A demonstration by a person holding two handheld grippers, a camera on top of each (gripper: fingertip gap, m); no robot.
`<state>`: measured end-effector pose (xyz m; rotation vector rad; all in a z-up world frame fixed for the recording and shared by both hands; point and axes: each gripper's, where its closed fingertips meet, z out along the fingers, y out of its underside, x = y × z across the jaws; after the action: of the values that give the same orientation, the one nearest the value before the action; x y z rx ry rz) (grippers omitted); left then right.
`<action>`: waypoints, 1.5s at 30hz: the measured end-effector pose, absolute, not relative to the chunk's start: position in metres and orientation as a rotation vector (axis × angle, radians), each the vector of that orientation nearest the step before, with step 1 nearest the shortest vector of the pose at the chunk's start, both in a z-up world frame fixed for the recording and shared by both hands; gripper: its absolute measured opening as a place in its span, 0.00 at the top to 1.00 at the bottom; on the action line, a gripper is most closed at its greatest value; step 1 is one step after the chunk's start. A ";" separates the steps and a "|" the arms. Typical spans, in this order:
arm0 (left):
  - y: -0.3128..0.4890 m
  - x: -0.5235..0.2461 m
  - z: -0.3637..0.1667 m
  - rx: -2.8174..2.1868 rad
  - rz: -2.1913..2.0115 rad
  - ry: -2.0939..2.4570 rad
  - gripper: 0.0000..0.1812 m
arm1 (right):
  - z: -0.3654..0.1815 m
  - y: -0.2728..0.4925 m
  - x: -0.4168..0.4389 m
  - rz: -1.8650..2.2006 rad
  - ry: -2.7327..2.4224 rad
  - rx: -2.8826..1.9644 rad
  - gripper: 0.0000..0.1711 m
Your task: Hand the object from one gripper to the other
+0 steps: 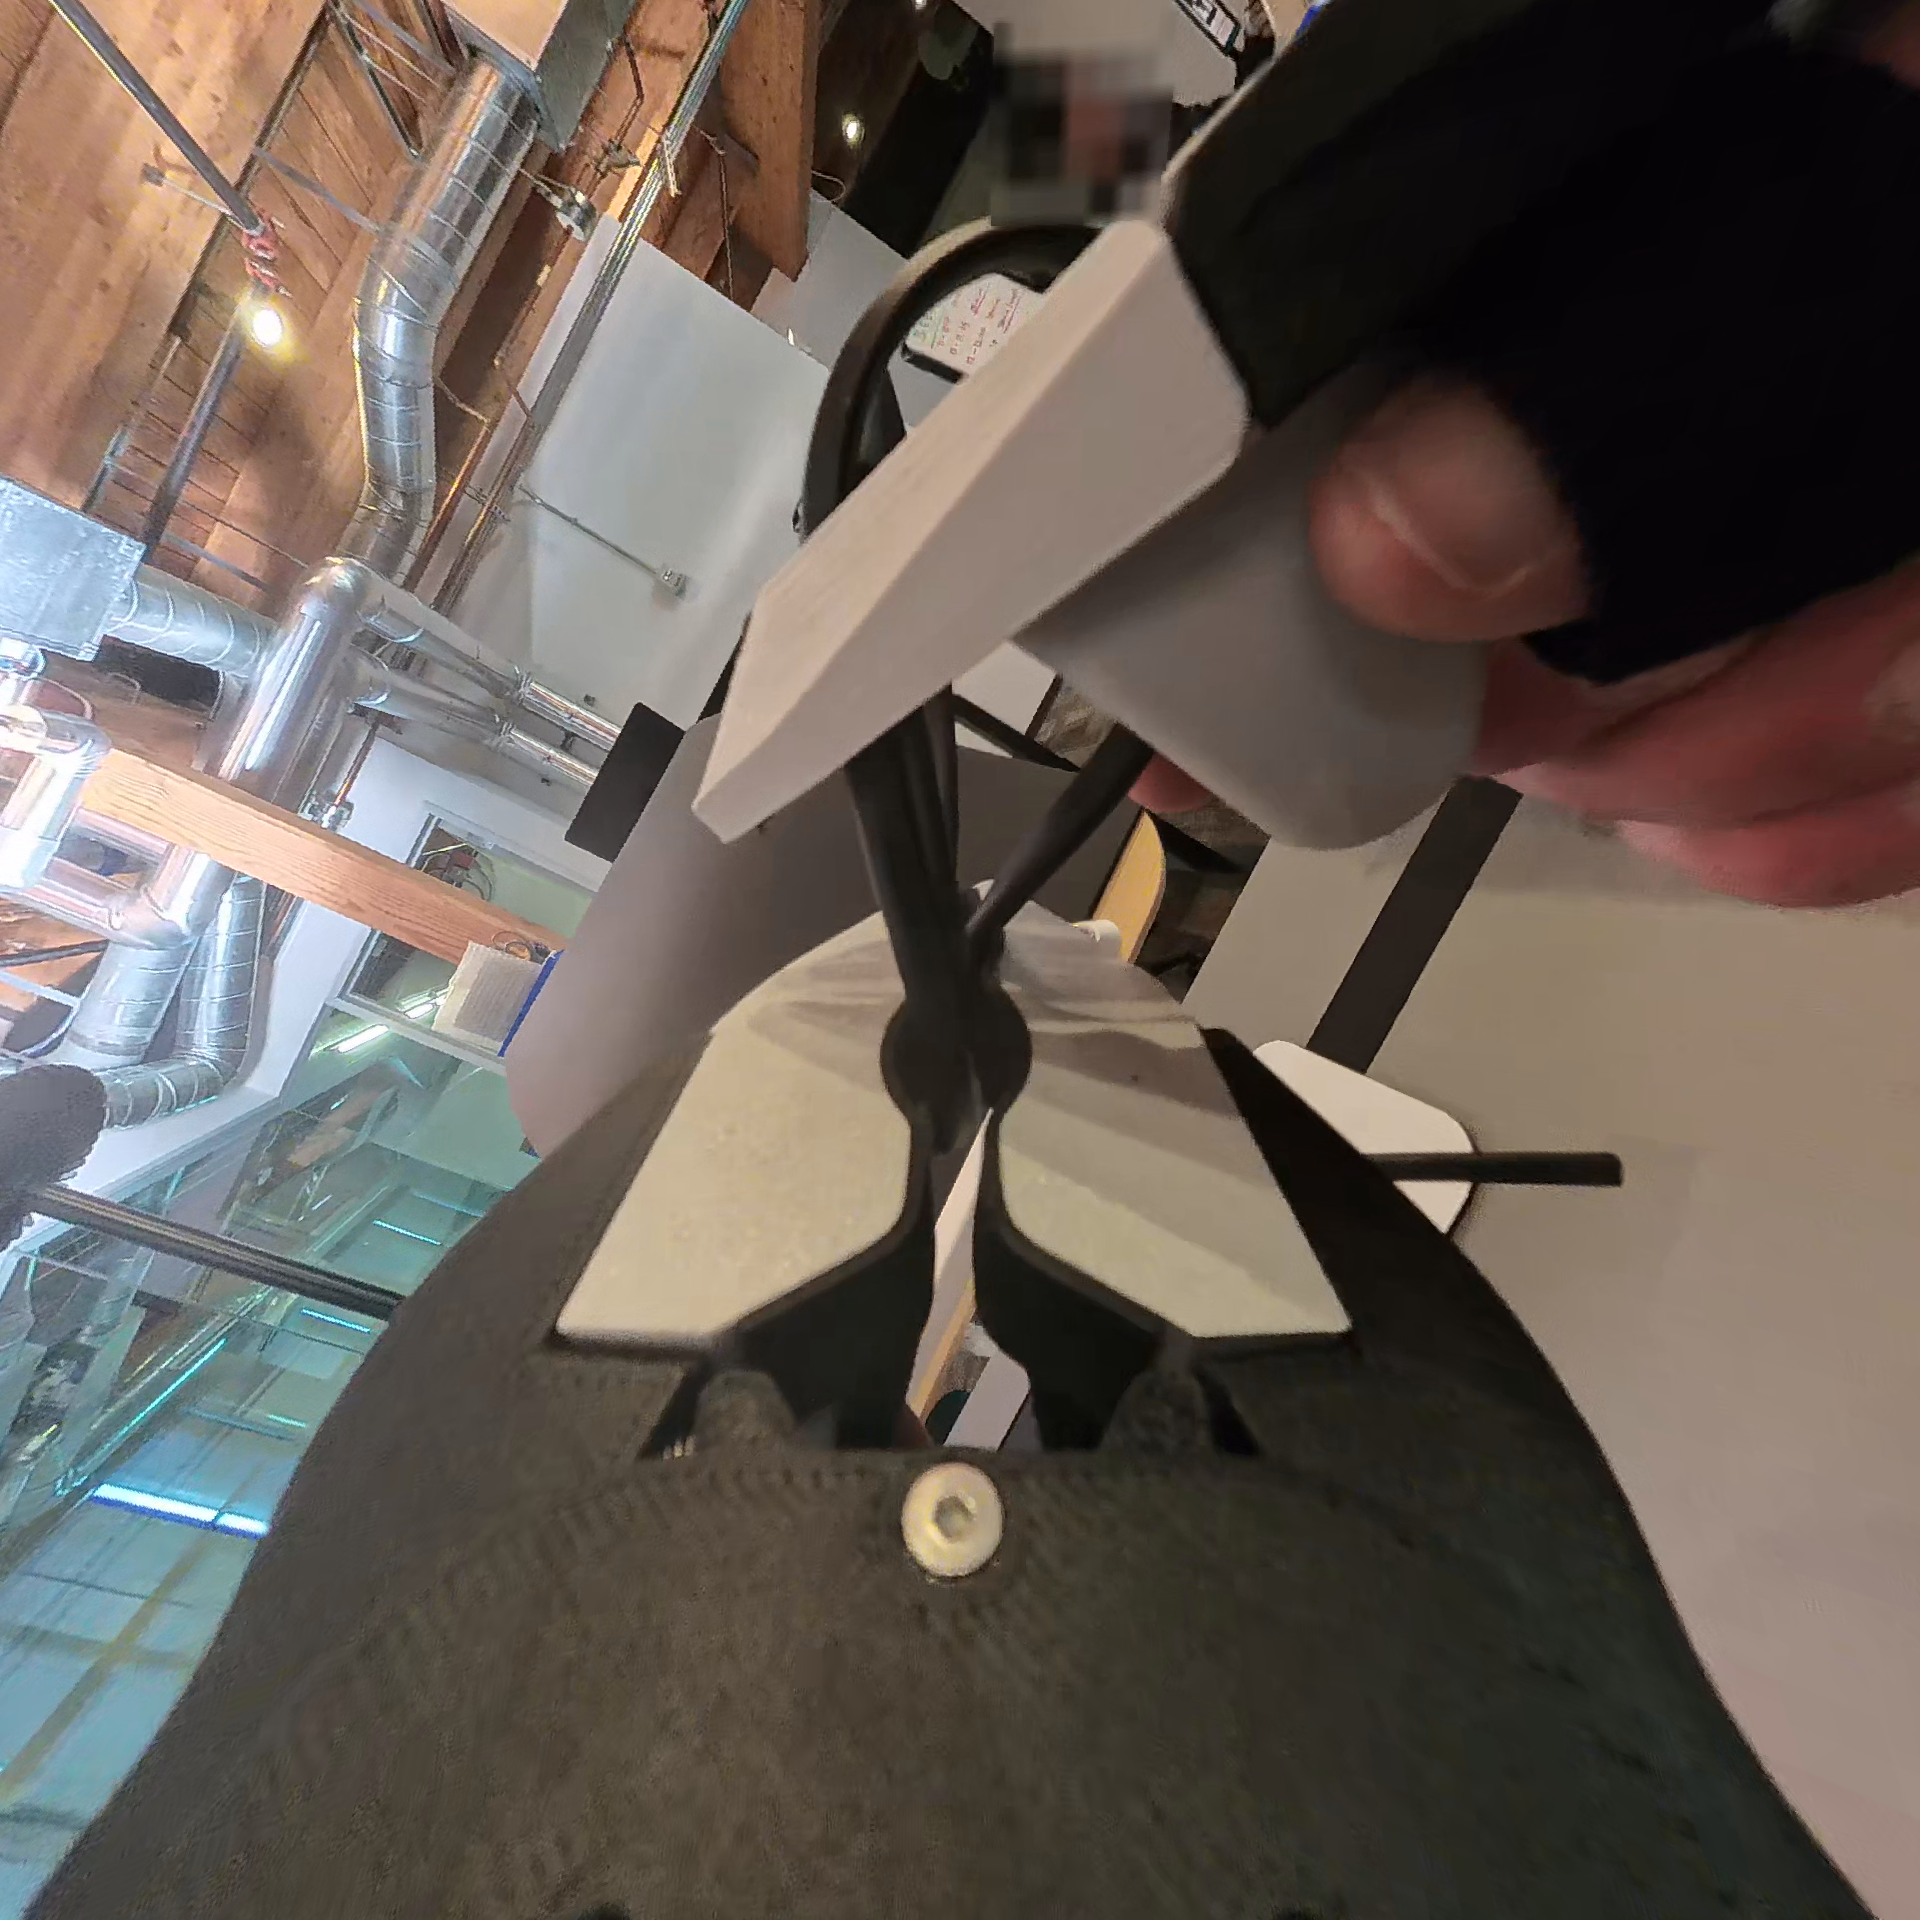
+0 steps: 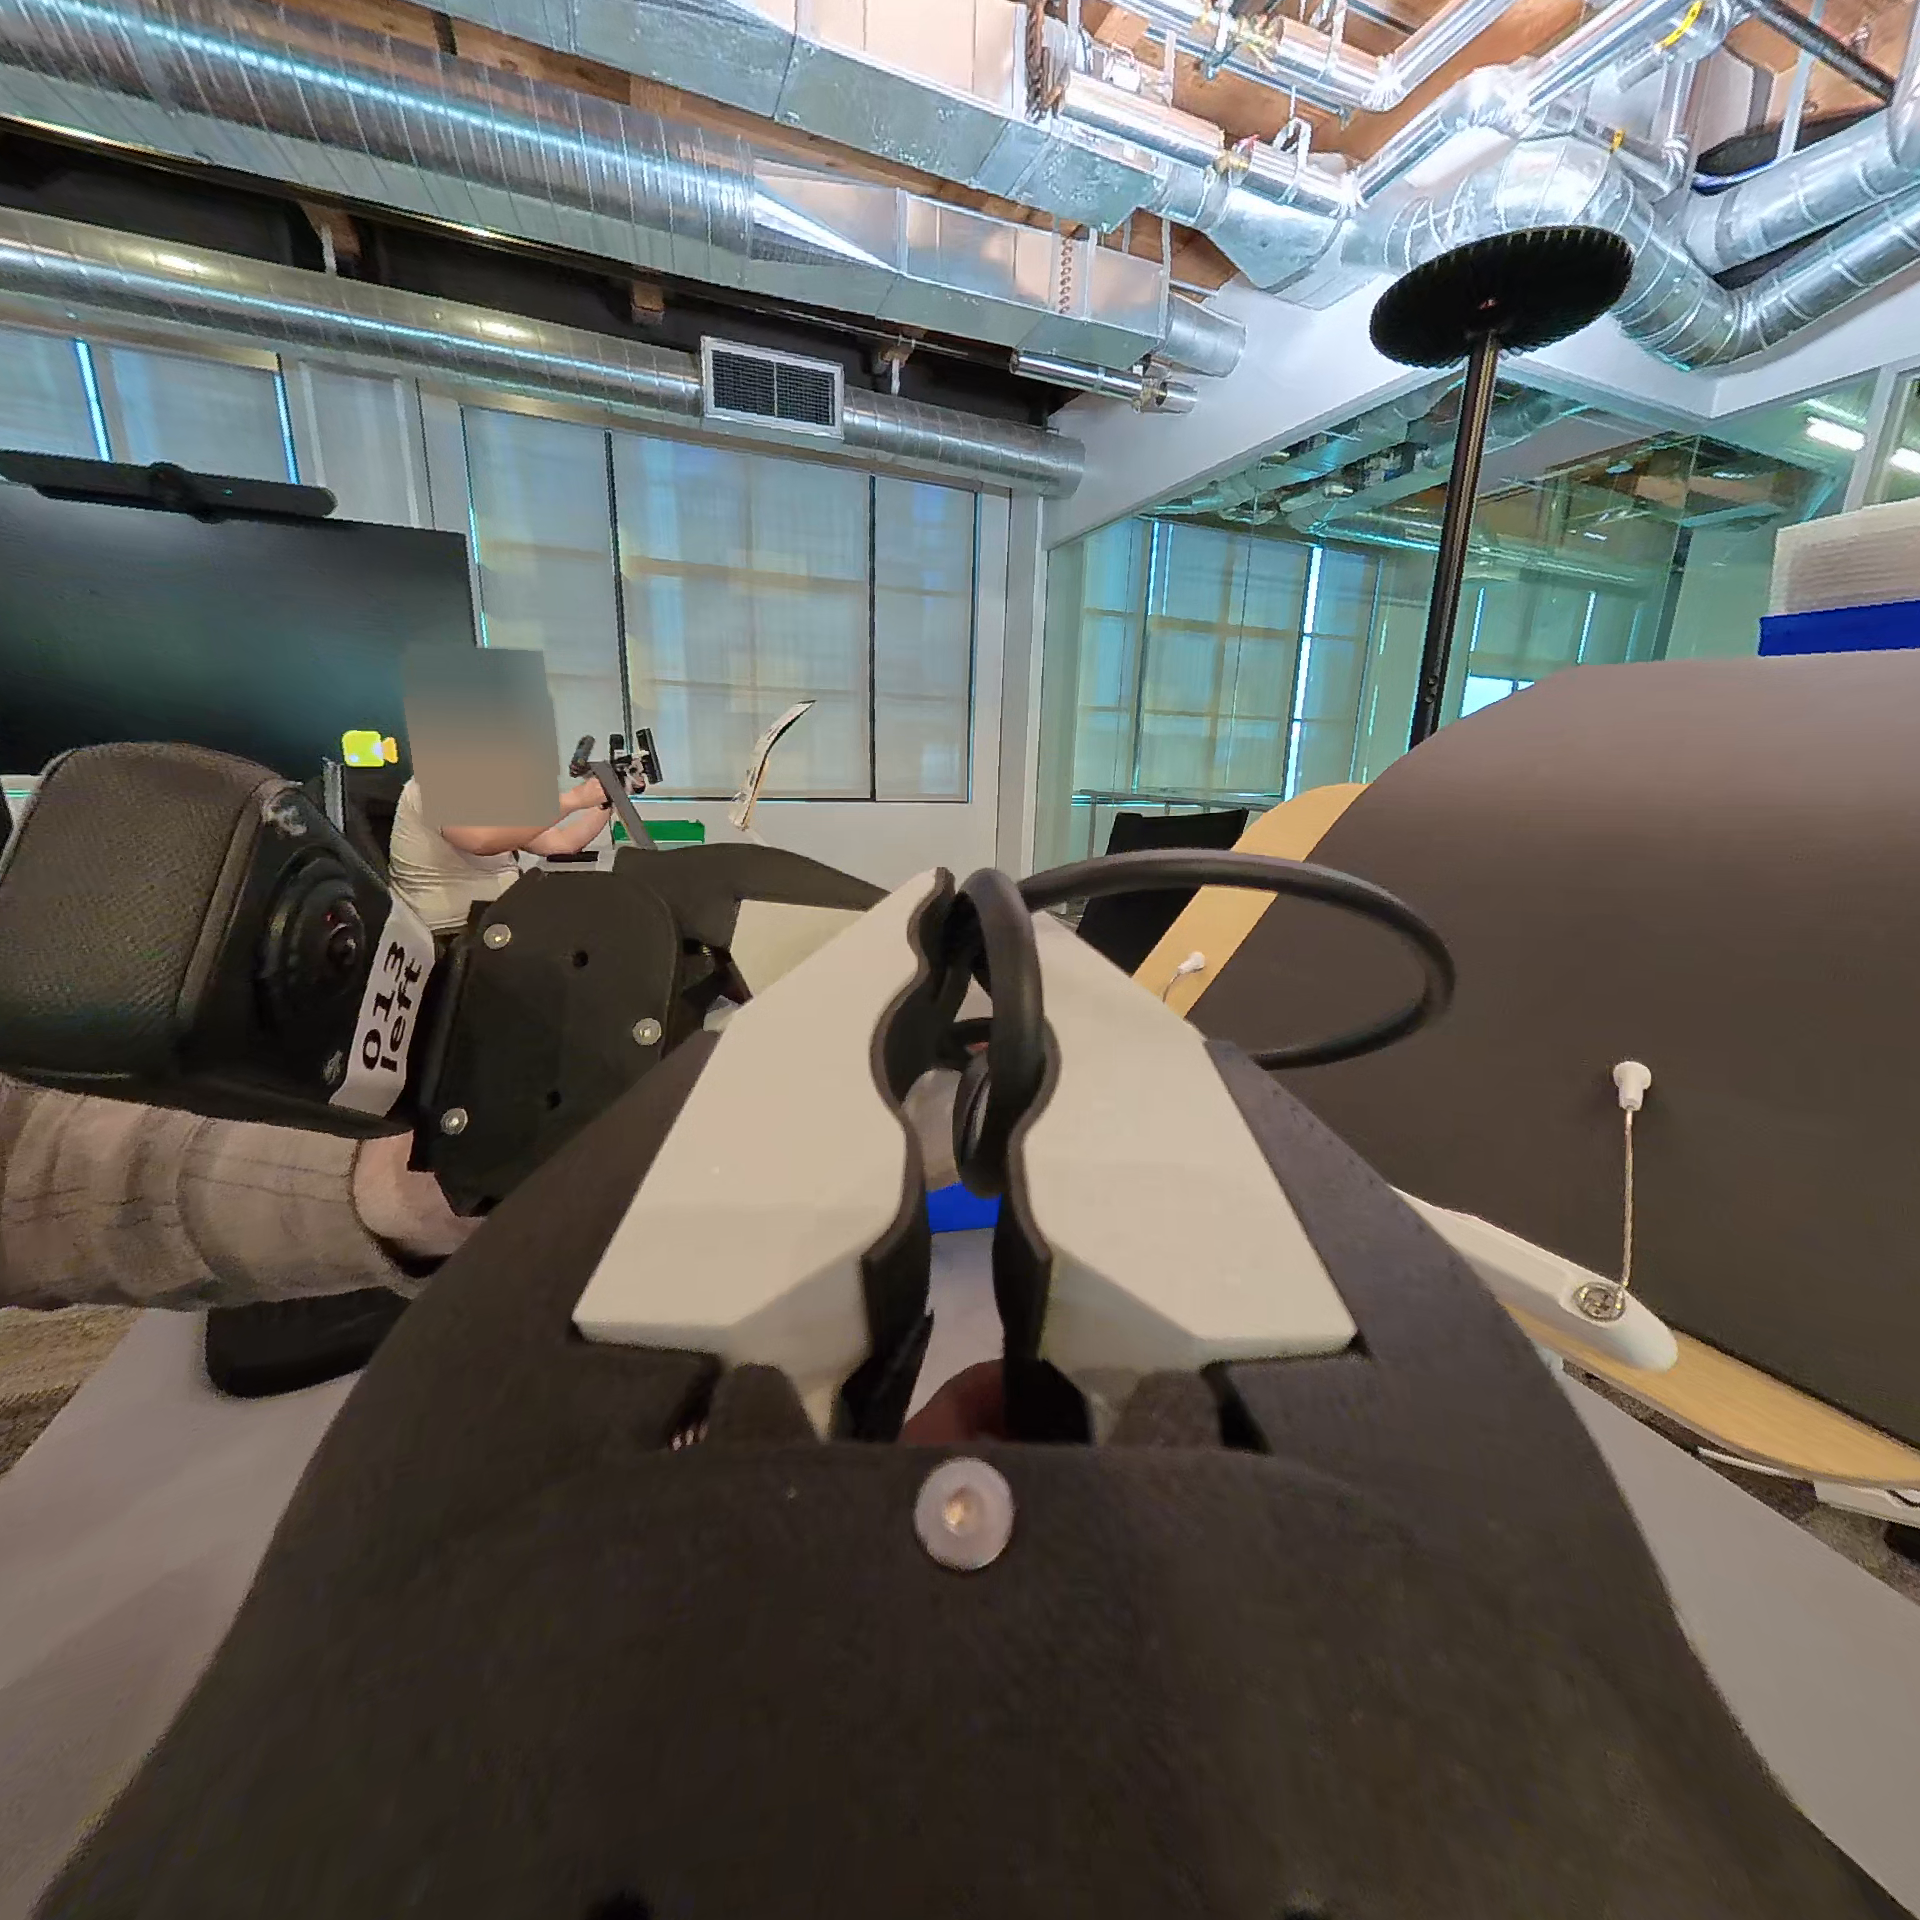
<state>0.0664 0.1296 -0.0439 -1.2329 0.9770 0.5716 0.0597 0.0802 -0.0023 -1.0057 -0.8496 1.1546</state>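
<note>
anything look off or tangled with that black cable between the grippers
Nothing looks damaged or spilled. The black cable is coiled in loops, and both the left gripper and the right gripper are shut on it at once, mid-handover. The loose loop bulges out to one side.

Each camera sits right behind its own gripper, very close. The left one is tipped sideways, looking up (pipes fill that side). Both see the black cable (image 1: 940,997) (image 2: 1236,935).
</note>
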 end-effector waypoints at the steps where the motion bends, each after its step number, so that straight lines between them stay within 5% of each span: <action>1: 0.129 0.067 -0.044 -1.232 0.564 0.980 0.99 | -0.002 0.079 0.060 1.155 -0.858 -1.002 1.00; 20: 0.107 0.079 -0.071 -1.114 0.625 1.326 1.00 | -0.033 0.046 0.061 0.923 -1.412 -0.921 1.00; 29: 0.104 0.081 -0.087 -1.027 0.784 1.505 1.00 | -0.078 0.030 0.071 0.491 -1.767 -0.705 1.00; 45: 0.125 0.055 -0.052 -1.148 0.856 1.345 1.00 | -0.055 0.060 0.056 -0.209 -1.545 -0.435 0.97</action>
<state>0.0554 0.1250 -0.0523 -1.1476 1.3454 0.8562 0.0565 0.0597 -0.0548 -0.4350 -1.5449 -0.2088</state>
